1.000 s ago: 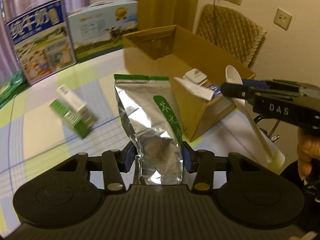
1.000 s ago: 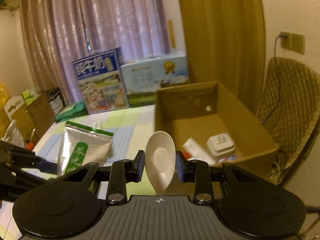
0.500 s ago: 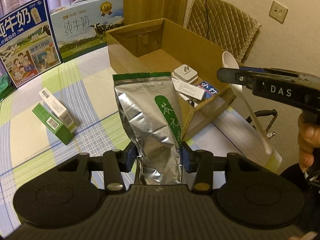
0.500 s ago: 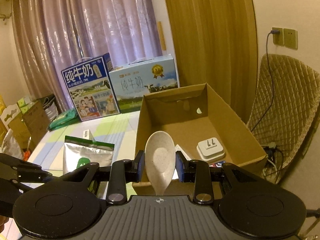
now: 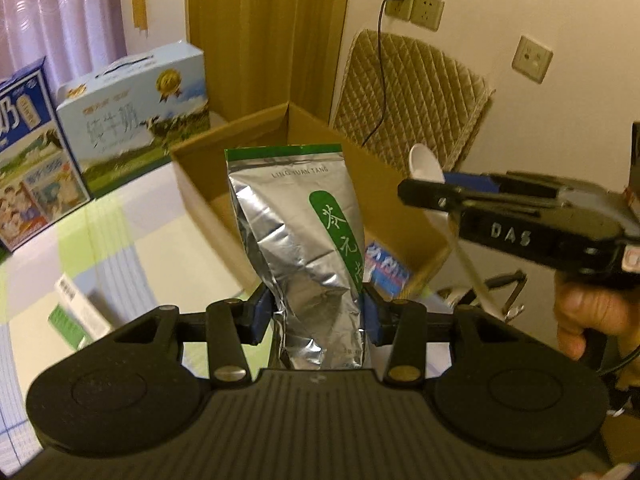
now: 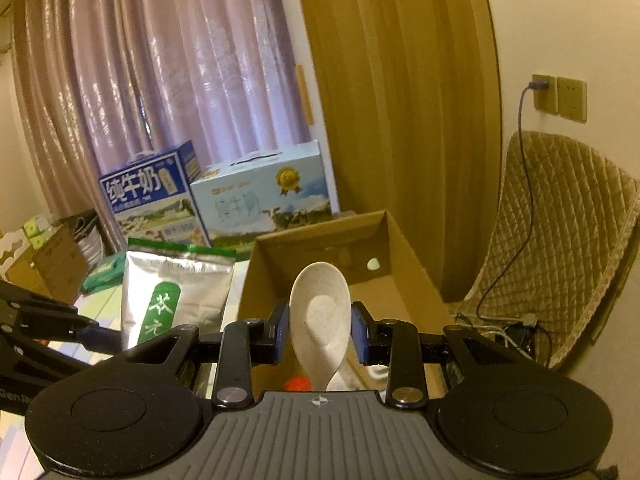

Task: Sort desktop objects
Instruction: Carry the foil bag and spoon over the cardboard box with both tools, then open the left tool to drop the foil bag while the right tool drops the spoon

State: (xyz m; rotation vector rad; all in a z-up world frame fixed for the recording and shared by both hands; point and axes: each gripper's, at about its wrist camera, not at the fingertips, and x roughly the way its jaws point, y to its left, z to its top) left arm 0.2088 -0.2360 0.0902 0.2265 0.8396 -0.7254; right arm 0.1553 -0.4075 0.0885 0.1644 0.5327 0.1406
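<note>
The left tongs (image 5: 318, 314) pinch a shiny silver bag (image 5: 304, 248) low down, one blue pad on each side. The bag has a green top edge and a green label. It stands up straight in the air, in front of the open cardboard box (image 5: 208, 200). The box sits on the bench (image 5: 132, 240), which has a cloth with green, white and blue squares.

The right tongs (image 6: 319, 338) pinch a white spoon (image 6: 320, 316) by the sides of its bowl. The bowl points up toward 12 o'clock and the handle drops down under the tongs. In the left view the right tongs come in from 3 o'clock, with a hand (image 5: 580, 320) on the grip, and the spoon is over the box's right wall.

Inside the box, at the bottom, lies a blue and white packet (image 5: 386, 268).

A small green and white box (image 5: 76, 316) lies on the bench at 9 o'clock. Two big milk cartons (image 5: 132, 108) stand at 10 o'clock behind the box. A padded chair (image 5: 412, 100) stands by the wall at 1 o'clock.
</note>
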